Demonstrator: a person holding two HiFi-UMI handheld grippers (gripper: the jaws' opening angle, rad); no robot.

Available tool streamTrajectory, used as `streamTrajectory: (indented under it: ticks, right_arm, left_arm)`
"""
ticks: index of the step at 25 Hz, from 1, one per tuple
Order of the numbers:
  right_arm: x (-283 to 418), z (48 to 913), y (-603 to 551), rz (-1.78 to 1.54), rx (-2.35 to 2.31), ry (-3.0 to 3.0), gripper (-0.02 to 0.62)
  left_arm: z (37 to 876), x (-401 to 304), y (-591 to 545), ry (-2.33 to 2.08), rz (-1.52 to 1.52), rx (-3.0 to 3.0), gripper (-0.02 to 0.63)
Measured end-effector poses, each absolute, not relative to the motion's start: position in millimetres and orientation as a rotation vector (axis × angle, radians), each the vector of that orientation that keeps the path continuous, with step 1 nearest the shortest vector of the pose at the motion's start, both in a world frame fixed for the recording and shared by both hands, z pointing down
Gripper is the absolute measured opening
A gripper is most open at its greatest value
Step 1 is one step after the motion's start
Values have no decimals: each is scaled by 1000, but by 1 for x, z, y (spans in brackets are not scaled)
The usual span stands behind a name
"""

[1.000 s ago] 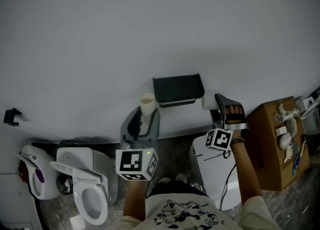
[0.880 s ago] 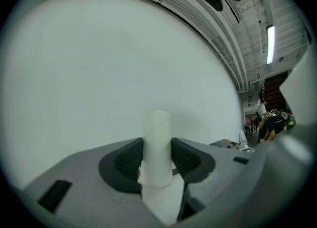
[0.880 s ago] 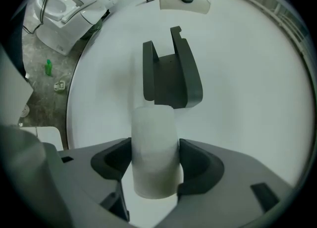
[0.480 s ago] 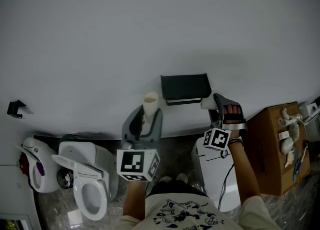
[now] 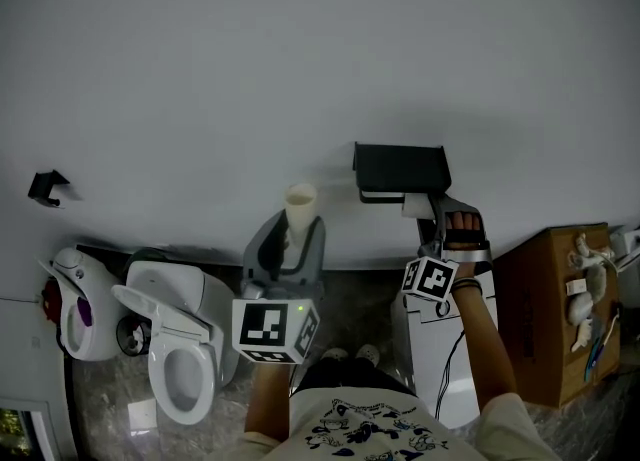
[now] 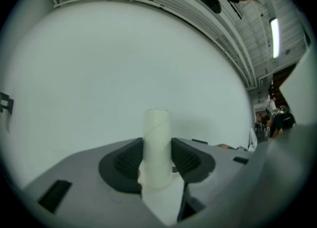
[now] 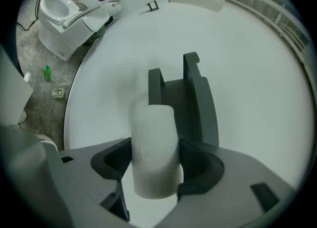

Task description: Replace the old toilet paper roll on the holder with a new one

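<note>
Right hand-held gripper [image 7: 154,166], clenched on the new roll [image 7: 152,145], now sits closer to the holder [image 5: 400,165]; I see the left hand-held gripper [image 6: 157,160] grasping the bare cardboard tube [image 6: 157,133].

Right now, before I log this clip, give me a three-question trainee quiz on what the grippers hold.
1. True or false: the left gripper is shut on a bare cardboard tube.
2. The right gripper holds: A) a brush, B) a white paper roll, C) nothing.
3. Fill in: the black holder is fixed to the ___.
Key: 1 true; 2 B; 3 wall.
</note>
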State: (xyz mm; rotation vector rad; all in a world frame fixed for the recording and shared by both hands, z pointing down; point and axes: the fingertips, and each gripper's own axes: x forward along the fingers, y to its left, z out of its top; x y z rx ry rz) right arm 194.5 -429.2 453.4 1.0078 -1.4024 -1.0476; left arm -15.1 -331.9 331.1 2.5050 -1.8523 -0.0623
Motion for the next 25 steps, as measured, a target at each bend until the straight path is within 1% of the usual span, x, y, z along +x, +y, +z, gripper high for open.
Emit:
streamTrajectory:
  ticks: [13,18,25]
  right_arm:
    - [135,457,-421,-1134,944,-1470,305]
    - [129,455,-414,-1124,956,-1514,305]
    - [131,442,-393,-1076,997,-1593,305]
  left_arm:
    - [333,-55,-315,-1949,-60,2427,184]
    - [333,-59,-314,-1953,-72,2418,184]
    - [334,-46,-316,-1915,-84,2441,184]
